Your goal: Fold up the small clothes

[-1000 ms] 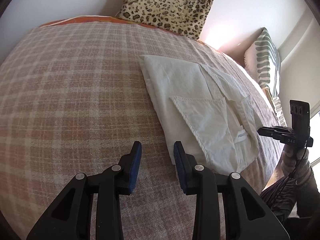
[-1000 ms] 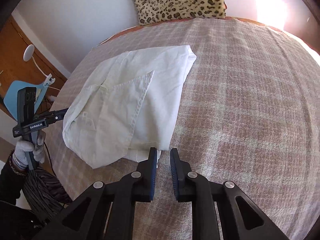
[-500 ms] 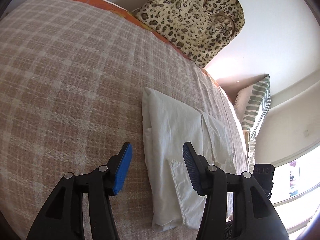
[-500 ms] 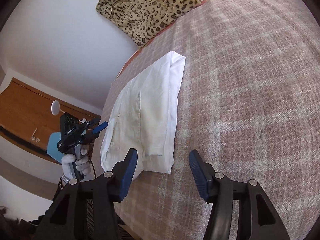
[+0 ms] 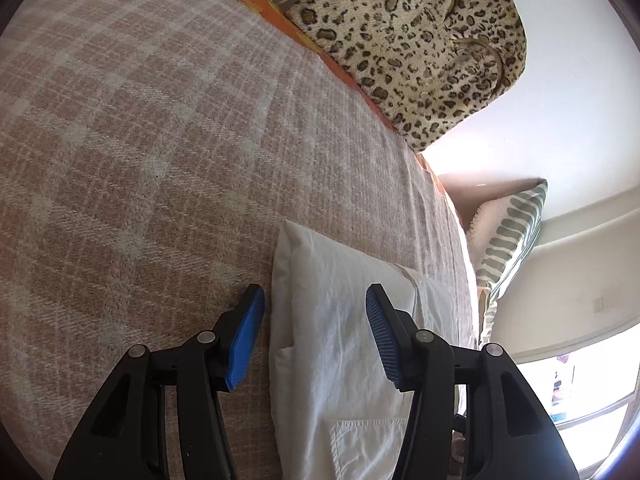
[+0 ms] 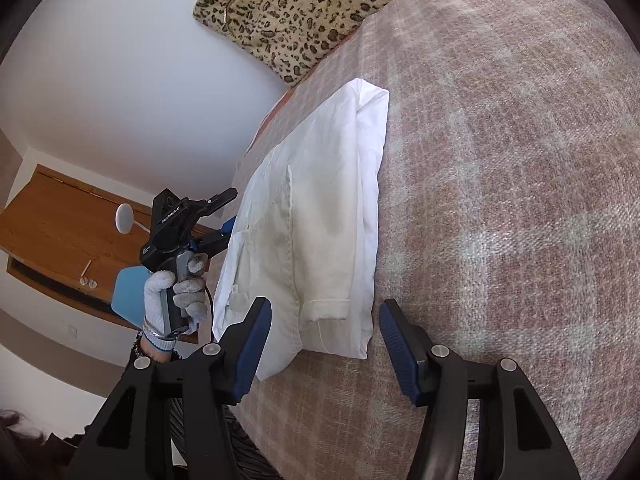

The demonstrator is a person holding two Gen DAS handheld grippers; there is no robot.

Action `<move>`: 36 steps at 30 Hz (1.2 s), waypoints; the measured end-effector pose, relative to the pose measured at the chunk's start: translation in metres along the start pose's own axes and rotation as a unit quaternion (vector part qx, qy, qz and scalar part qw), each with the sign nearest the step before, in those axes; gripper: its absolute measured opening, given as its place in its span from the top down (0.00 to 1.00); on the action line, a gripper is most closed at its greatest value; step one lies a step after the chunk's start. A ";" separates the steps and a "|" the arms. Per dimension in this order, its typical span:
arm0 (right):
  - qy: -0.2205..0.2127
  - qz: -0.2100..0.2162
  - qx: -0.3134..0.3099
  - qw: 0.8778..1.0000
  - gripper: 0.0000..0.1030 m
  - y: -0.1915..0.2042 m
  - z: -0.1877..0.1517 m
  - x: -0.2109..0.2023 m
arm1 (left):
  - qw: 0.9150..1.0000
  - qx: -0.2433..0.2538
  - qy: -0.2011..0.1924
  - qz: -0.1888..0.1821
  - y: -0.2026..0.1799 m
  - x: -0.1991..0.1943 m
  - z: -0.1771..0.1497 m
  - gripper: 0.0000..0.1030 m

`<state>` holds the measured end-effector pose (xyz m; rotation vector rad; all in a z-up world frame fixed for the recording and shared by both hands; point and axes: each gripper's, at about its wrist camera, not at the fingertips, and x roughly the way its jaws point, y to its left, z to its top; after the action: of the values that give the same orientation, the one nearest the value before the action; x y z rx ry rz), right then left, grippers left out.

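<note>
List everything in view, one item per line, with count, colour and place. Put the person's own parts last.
folded garment: one, white, near the bed's edge
blanket: one, pink-and-cream plaid, covering the bed
bag: one, leopard print, against the wall at the bed's far end
pillow: one, green-and-white striped, by the window
desk: one, wooden, beside the bed
chair: one, light blue, at the desk
left hand-held gripper: black with blue pads, open at the garment's side
right hand-held gripper: black with blue pads, closing, straddling the garment's near corner
gloved hand: one, grey-white glove, gripping the left handle
</note>
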<state>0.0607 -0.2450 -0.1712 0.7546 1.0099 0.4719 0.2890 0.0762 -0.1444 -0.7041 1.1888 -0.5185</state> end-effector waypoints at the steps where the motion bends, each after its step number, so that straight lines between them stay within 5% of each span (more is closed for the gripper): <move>1: -0.002 0.001 0.000 1.000 0.47 0.000 0.001 0.001 | 1.000 0.001 -0.006 -0.004 -0.001 0.001 0.001 0.50; 11: -0.005 0.007 0.001 1.000 0.59 0.005 0.013 0.014 | 0.999 0.030 -0.030 0.003 -0.018 0.017 0.010 0.53; 19: -0.005 -0.038 -0.033 0.999 0.70 0.014 0.012 0.020 | 0.992 0.096 -0.039 0.064 -0.040 0.021 0.000 0.72; 24: -0.008 -0.079 -0.072 0.994 0.75 0.026 0.010 0.022 | 0.980 0.162 -0.058 0.104 -0.061 0.019 -0.010 0.89; 36: -0.031 -0.181 -0.191 0.964 0.83 0.067 -0.002 0.024 | 0.938 0.286 -0.121 0.155 -0.111 -0.002 -0.040 0.93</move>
<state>0.0692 -0.1843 -0.1350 0.2297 0.9363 0.3074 0.2500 -0.0071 -0.0708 -0.0704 0.8338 -0.4640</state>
